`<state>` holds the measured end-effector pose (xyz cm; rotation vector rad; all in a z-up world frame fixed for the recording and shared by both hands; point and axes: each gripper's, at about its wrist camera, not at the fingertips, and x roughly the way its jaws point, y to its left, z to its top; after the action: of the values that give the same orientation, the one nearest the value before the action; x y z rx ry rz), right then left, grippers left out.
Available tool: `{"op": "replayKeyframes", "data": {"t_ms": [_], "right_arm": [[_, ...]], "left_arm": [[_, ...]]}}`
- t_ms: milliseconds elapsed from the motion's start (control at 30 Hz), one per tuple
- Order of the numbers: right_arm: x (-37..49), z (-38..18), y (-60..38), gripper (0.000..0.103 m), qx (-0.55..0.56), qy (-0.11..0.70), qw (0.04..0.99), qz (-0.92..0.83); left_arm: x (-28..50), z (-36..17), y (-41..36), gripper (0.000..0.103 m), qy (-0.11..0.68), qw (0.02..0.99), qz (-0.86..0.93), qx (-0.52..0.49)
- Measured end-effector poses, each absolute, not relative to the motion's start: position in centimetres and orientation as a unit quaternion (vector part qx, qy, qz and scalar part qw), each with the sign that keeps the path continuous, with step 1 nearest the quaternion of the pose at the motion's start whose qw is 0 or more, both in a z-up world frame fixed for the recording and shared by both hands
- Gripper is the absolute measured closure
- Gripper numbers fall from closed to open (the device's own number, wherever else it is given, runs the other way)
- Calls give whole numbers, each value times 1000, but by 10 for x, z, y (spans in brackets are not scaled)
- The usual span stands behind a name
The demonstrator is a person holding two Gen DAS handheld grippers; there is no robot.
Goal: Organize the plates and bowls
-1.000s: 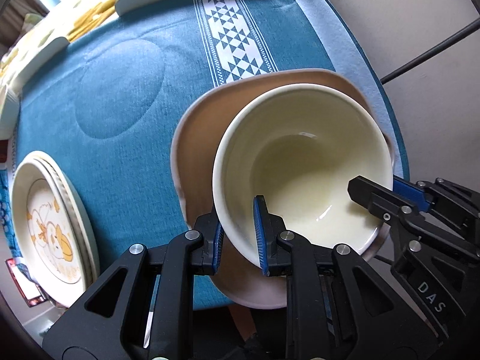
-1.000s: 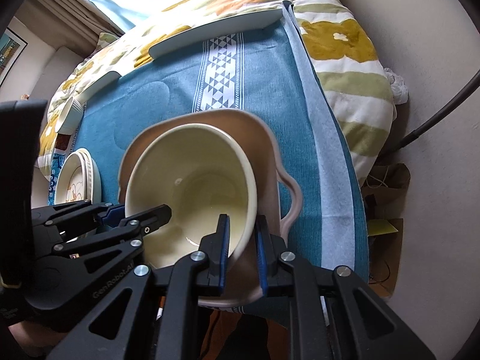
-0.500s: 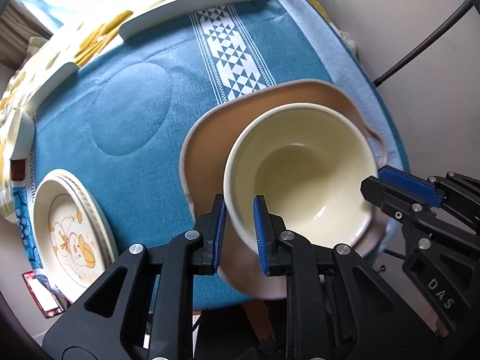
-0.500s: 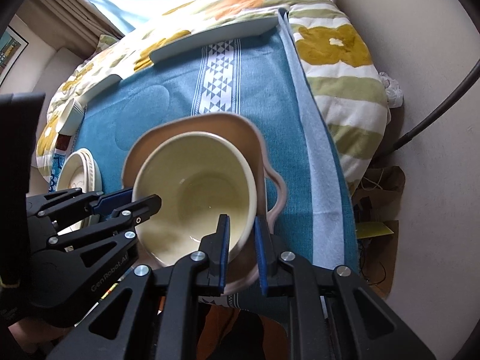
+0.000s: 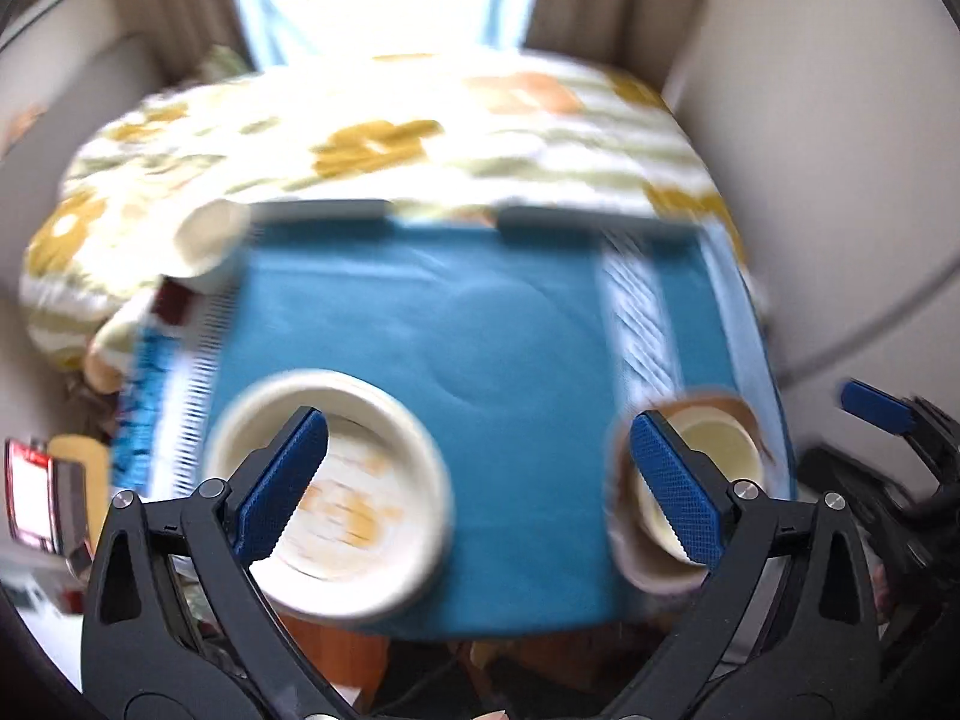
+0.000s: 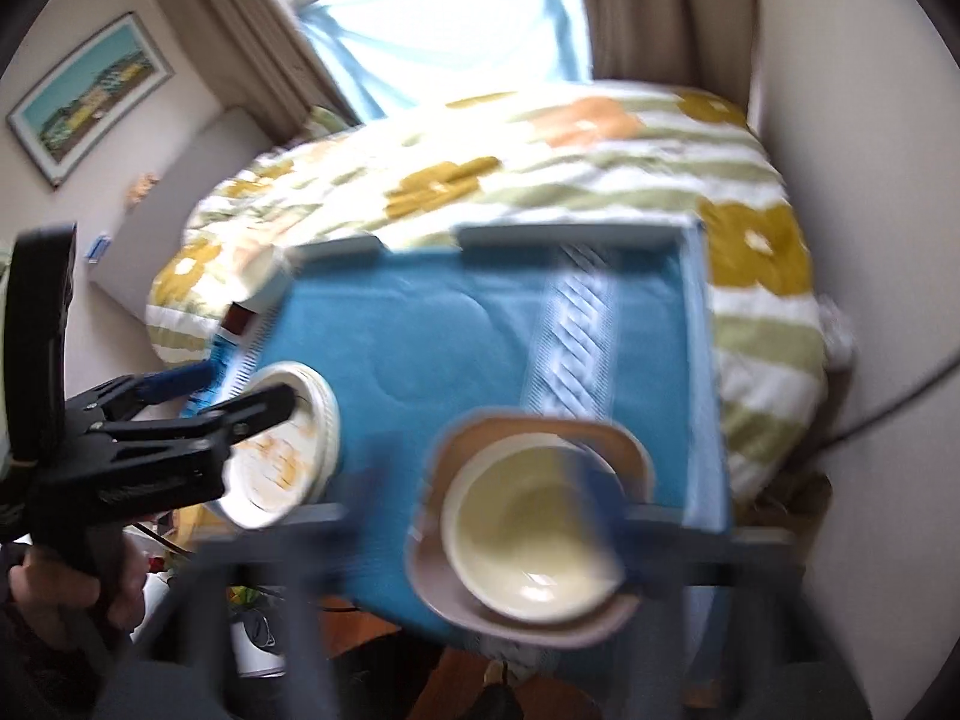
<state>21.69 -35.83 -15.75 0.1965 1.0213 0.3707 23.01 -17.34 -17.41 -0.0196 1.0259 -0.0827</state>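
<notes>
the left gripper (image 5: 474,456) is springing its jaws open, nothing between them; the right gripper (image 6: 480,504) is blurred but also opening and holds nothing. both are clear of the cream bowl (image 6: 531,531), which sits inside the pinkish dish (image 6: 624,450) at the near right corner of the blue cloth (image 6: 432,324).

the step in hand looks like release and retreat after nesting the bowl. done well, both grippers pull up and away evenly so no finger clips the bowl's rim, since the dish sits close to the cloth's near edge and a nudge could push it off. the bowl looks seated level in the dish, so this stack seems finished.

left of the dish, also at the near edge, is a stack of printed plates (image 5: 336,504), likely already sorted. a small white bowl (image 5: 210,234) sits at the cloth's far left corner, perhaps the next piece.

the cloth lies on a raised surface set over a bed with a flowered quilt (image 6: 540,168). beyond it are a bright window and curtains, and a framed picture (image 6: 90,96) hangs on the left wall.
</notes>
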Motion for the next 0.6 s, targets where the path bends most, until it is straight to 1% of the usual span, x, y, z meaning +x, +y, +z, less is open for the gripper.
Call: {"op": "replayKeyframes", "data": {"t_ms": [133,300,367,500,600], "right_arm": [[246,-141,-314,0,63,453,858,233],[304,-126,-239,0,29,463,832,305],[330,-125,-203,0,13,477,818,320],[382,-137,-128,0,-66,496,814,294],[421,-164,-84,0,-79,522,785,326]], "left_arm": [[236,-163,-114,2,482,875,9,-49],[247,-159,-32,2,480,866,74,-118],[259,-165,6,2,487,853,91,-166],[287,-183,69,2,485,829,107,-257],[312,-201,108,4,486,817,116,-288]]}}
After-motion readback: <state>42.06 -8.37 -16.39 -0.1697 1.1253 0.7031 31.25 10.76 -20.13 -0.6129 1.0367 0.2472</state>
